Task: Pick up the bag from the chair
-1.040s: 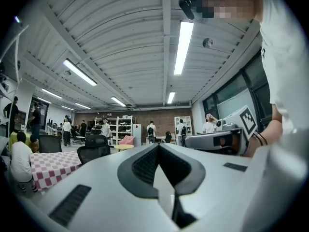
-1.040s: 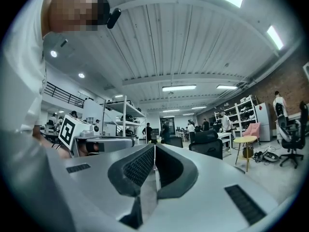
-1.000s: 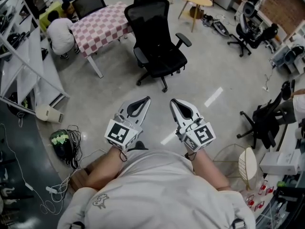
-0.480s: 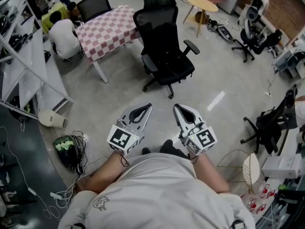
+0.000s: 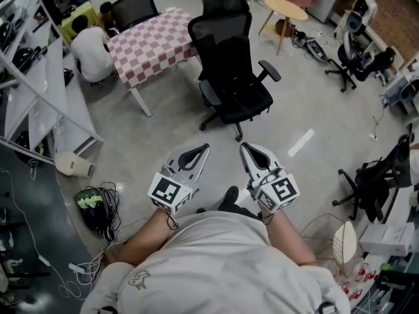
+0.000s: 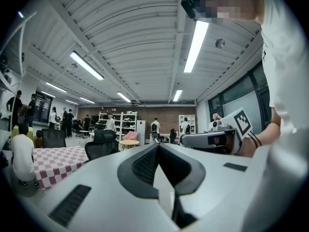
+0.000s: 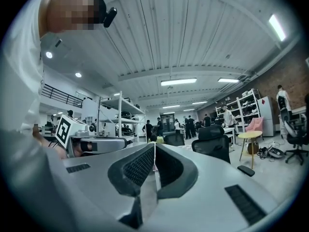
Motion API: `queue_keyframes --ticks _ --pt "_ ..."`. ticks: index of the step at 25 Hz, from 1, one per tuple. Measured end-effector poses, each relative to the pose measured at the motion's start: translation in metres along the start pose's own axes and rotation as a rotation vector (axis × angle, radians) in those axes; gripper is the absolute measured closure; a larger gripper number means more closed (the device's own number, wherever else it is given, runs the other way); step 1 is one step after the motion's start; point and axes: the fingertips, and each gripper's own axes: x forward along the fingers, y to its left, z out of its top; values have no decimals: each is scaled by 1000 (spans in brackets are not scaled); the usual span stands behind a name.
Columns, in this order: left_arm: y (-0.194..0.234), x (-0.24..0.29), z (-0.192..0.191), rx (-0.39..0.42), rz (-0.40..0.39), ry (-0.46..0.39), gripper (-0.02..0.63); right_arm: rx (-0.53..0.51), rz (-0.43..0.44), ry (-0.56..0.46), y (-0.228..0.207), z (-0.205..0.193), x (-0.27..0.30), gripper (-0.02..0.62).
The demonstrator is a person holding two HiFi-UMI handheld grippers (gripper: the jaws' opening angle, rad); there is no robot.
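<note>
**Task status:** not begun by my reading. Nothing is lifted, and the approach, grasp and lift all remain.

**Bag** [image 5: 230, 67]: a dark bulk on the seat of the black chair [image 5: 220, 23], against its backrest. I find it hard to separate from the upholstery.

**Left gripper** [image 5: 200, 150]: held low, well short of the chair and aimed toward it. Its fingers are pressed together with nothing between them.

**Right gripper** [image 5: 244, 148]: alongside the left and equally far from the chair. Its fingers are likewise closed and empty.

**Checkered tabletop** [image 5: 154, 41]: just beside the chair.
</note>
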Motion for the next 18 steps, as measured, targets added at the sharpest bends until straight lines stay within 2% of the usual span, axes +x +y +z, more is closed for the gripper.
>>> queue_keyframes --ticks 5,13,18 --pt "13 39 -2 30 6 12 594 3 5 5 -41 -1 11 561" --pt "27 127 1 49 4 13 594 2 17 7 -132 5 19 561" --pt "34 167 6 59 37 9 594 -2 41 18 -171 8 21 561"
